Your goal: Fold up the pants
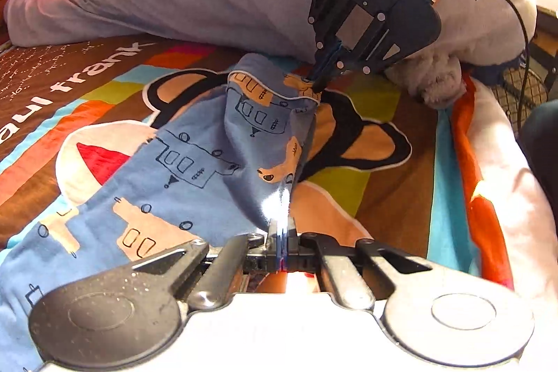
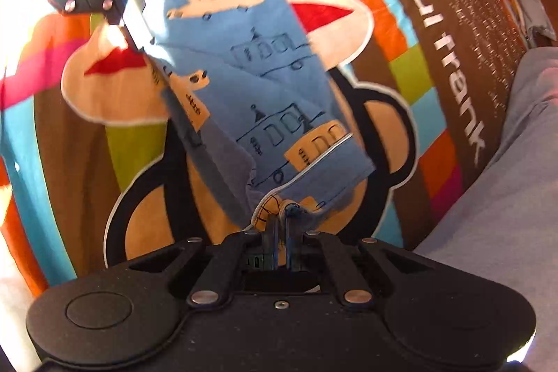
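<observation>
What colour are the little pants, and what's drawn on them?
The pants are blue with tan and outlined cars and buses. The right wrist view shows them best.

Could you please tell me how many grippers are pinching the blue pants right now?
2. The left gripper pinches the blue pants at a side fold; the right gripper pinches the white-piped hem. Nothing else holds them.

Hidden and cut off

The pants (image 1: 195, 162) run off the left wrist view's lower left edge; glare whites out the cloth at the left gripper (image 1: 283, 225).
</observation>
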Tool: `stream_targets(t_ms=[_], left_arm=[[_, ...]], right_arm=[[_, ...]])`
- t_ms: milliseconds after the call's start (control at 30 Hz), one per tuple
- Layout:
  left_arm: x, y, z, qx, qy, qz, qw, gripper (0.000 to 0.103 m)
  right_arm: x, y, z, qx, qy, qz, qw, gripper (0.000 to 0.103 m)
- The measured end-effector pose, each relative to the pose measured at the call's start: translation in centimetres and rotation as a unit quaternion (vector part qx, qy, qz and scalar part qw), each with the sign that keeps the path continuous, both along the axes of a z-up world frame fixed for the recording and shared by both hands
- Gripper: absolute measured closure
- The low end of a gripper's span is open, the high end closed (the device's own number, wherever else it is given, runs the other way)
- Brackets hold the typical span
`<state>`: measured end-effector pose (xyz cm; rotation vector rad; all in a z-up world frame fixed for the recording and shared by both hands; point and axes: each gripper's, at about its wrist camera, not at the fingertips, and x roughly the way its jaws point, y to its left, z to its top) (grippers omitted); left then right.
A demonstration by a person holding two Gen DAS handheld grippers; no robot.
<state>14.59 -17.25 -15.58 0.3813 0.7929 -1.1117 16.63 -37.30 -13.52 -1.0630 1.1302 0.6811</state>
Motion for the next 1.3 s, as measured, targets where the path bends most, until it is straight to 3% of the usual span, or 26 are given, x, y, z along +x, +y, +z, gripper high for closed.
stream_targets(t_ms=[133,200,300,433,500,600,667,767,867,967,1033,1133,1233,1300], left_arm=[[-0.2,-0.1,-0.6,0.005,0.002,-0.001,1.0000,0.103],[-0.3,0.0,-0.5,0.004,0.000,0.000,1.0000,0.103],[-0.5,0.0,-0.5,0.006,-0.005,-0.004,1.0000,0.103],[-0.5,-0.2,-0.5,0.009,-0.004,-0.003,0.9999,0.103],[-0.6,-0.2,-0.4,0.011,-0.006,-0.003,0.9999,0.103],[-0.7,-0.1,-0.5,0.016,-0.004,-0.002,0.9999,0.103],[-0.8,0.0,-0.6,0.018,-0.001,-0.002,0.9998,0.102],[-0.8,0.1,-0.8,0.017,0.003,0.001,0.9999,0.102],[-0.8,0.1,-0.7,0.015,0.003,0.002,0.9999,0.102],[-1.1,0.2,-0.6,0.015,0.001,-0.002,0.9999,0.102],[-1.4,0.3,-0.3,0.018,-0.003,-0.006,0.9998,0.101],[-1.9,0.8,0.1,0.020,-0.007,-0.011,0.9997,0.101],[-2.0,1.2,-0.1,0.020,-0.002,-0.007,0.9998,0.101],[-2.0,1.4,-0.3,0.021,0.002,-0.004,0.9998,0.101]], right_arm=[[-0.4,-0.1,-1.7,-0.027,0.018,-0.032,0.999,0.097],[-0.5,-0.2,-1.5,-0.031,0.015,-0.055,0.998,0.085],[-0.7,0.1,1.3,0.010,-0.013,-0.080,0.997,0.080],[-0.1,0.7,4.9,0.080,-0.069,-0.101,0.989,0.057],[1.6,1.4,4.9,0.105,-0.087,-0.113,0.984,0.056],[4.3,1.8,2.3,0.108,-0.084,-0.126,0.983,0.062],[6.0,1.5,0.0,0.087,-0.089,-0.139,0.982,0.068],[7.2,0.2,-2.5,0.037,-0.130,-0.151,0.979,0.069],[6.9,-0.5,-1.2,0.064,-0.158,-0.171,0.970,0.069],[6.8,-0.6,0.5,0.140,-0.100,-0.175,0.969,0.062],[7.3,-0.3,0.1,0.140,-0.077,-0.161,0.974,0.062],[9.1,0.1,-0.7,0.144,-0.025,-0.141,0.979,0.076],[11.0,0.1,-0.5,0.178,0.024,-0.151,0.972,0.094],[12.4,0.3,-0.7,0.186,0.048,-0.164,0.968,0.094]])
